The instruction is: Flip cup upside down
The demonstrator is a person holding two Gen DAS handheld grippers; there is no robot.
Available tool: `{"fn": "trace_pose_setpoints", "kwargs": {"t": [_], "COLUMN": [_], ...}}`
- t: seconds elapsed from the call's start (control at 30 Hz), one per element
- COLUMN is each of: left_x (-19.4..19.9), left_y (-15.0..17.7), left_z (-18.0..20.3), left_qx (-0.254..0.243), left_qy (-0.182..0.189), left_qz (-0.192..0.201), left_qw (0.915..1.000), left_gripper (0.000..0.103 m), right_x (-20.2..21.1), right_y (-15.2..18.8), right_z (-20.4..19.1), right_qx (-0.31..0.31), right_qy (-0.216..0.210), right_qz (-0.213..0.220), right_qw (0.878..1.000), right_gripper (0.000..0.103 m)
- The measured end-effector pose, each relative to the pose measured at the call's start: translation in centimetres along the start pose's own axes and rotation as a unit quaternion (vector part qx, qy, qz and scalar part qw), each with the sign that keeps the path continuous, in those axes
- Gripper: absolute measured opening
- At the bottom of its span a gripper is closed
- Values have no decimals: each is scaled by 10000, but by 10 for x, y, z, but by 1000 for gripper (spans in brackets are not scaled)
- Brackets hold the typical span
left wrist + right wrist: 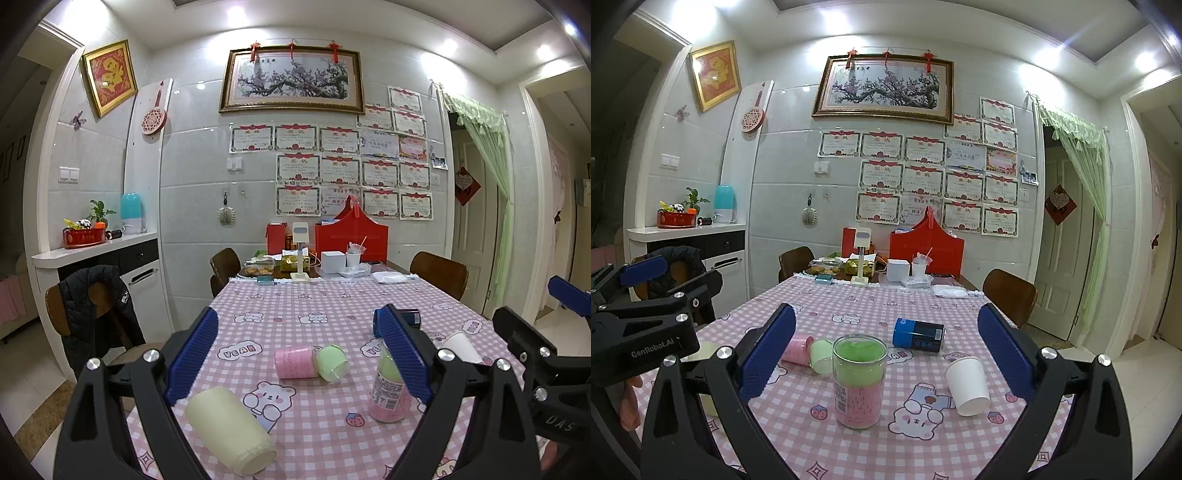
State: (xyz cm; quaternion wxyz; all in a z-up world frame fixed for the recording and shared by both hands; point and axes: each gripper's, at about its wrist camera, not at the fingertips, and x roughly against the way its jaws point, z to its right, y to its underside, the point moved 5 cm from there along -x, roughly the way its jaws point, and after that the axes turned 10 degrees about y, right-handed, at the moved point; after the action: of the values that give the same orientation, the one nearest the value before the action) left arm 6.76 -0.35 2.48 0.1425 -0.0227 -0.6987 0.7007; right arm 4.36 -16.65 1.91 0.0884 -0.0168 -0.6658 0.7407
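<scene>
A white paper cup (968,386) stands rim down on the pink checked tablecloth (871,306); it also shows in the left wrist view (461,347), behind my left gripper's right finger. A pale yellow cup (231,430) lies on its side under my left gripper (299,360), which is open and empty. My right gripper (886,356) is open and empty, above a clear cup with pink and green filling (858,382), which stands upright. That cup also shows in the left wrist view (388,397).
A pink and green cup (310,363) lies on its side mid-table, and a blue can (919,334) lies beyond it. Boxes, a red bag (927,247) and food containers crowd the far end. Chairs (439,275) stand around the table; one at left carries a black jacket (96,306).
</scene>
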Motion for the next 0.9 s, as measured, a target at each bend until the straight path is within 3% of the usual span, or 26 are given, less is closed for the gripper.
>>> {"fn": "trace_pose_setpoints", "kwargs": {"t": [0.9], "left_x": [-5], "left_y": [1], "left_z": [2], "left_qx": [-18], "left_qy": [16], "left_qz": [-61], "left_qw": [10000], "left_gripper": [87], "right_x": [-5], "right_y": [4], "right_z": [-2], "right_qx": [3], "right_qy": [-24], "right_qz": [-56], "right_qw": [10000], "right_gripper": [95]}}
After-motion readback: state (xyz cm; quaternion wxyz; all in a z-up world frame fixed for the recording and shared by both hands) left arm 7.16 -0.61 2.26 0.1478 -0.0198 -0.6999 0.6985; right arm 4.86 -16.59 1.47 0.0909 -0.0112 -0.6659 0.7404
